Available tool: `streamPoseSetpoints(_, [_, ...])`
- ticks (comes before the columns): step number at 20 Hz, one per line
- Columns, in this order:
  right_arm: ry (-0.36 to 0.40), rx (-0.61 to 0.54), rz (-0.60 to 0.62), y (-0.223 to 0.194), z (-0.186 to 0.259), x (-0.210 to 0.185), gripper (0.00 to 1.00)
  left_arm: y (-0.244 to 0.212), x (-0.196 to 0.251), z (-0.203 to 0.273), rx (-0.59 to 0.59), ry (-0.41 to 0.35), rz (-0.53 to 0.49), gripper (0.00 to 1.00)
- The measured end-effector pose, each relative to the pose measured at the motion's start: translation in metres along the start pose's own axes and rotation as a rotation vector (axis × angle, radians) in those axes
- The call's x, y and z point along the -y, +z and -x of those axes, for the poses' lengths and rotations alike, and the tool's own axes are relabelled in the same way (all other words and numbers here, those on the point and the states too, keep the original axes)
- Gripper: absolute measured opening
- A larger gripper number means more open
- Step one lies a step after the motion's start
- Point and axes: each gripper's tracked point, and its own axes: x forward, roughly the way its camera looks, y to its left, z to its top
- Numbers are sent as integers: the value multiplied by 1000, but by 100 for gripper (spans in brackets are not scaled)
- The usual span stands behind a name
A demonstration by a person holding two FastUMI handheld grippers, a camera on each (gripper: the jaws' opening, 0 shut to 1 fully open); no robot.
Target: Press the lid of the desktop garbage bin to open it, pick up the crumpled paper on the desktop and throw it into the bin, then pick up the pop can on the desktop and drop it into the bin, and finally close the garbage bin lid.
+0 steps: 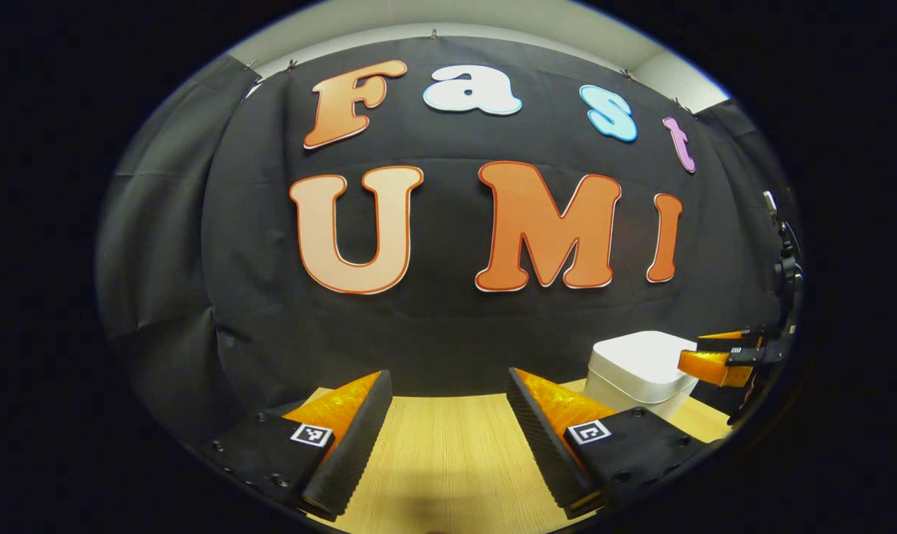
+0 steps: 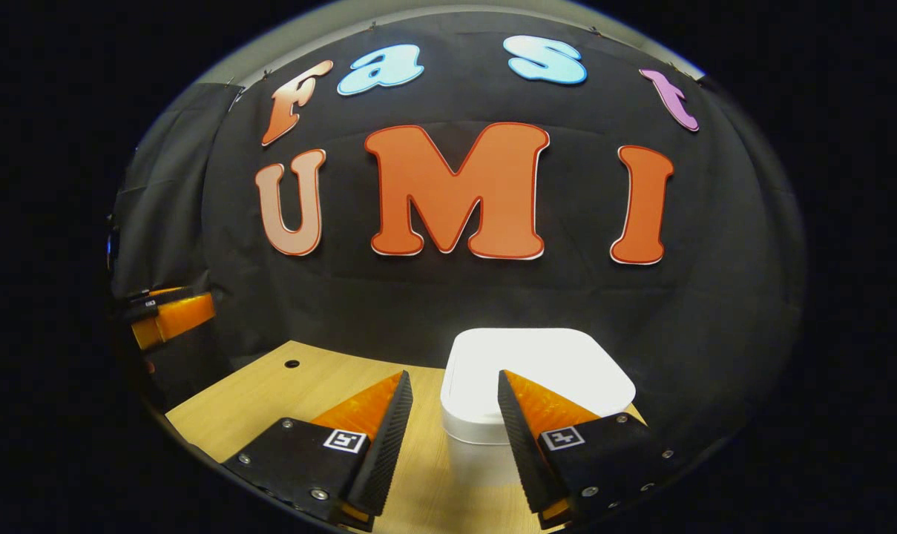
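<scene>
A white square garbage bin (image 2: pixel 541 374) with its lid down stands on the wooden desktop (image 2: pixel 285 389), directly ahead of my right gripper (image 2: pixel 454 386). That gripper is open, above and just short of the bin, its right finger overlapping the lid in the picture. In the left gripper view the same bin (image 1: pixel 637 363) sits at the far right, with the right gripper (image 1: pixel 719 356) hovering beside its lid. My left gripper (image 1: pixel 448 382) is open over bare wood (image 1: pixel 448 445), with nothing between its fingers. From the right gripper view, the left gripper (image 2: pixel 168 315) hangs at the far left edge.
The black cloth wall closes off the back of the desk just behind the bin. A small round hole (image 2: pixel 291 364) is cut in the desktop toward the back left.
</scene>
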Motion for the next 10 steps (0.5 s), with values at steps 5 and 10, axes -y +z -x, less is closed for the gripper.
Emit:
streamPoseSetpoints(5, [22,-21,8,-17,1,-13,65,-6,-4,6,21,-2,5,99])
streamPoseSetpoints(10, [42,-23,5,-23,4,-20,71,-19,-12,14,5,23,-13,97])
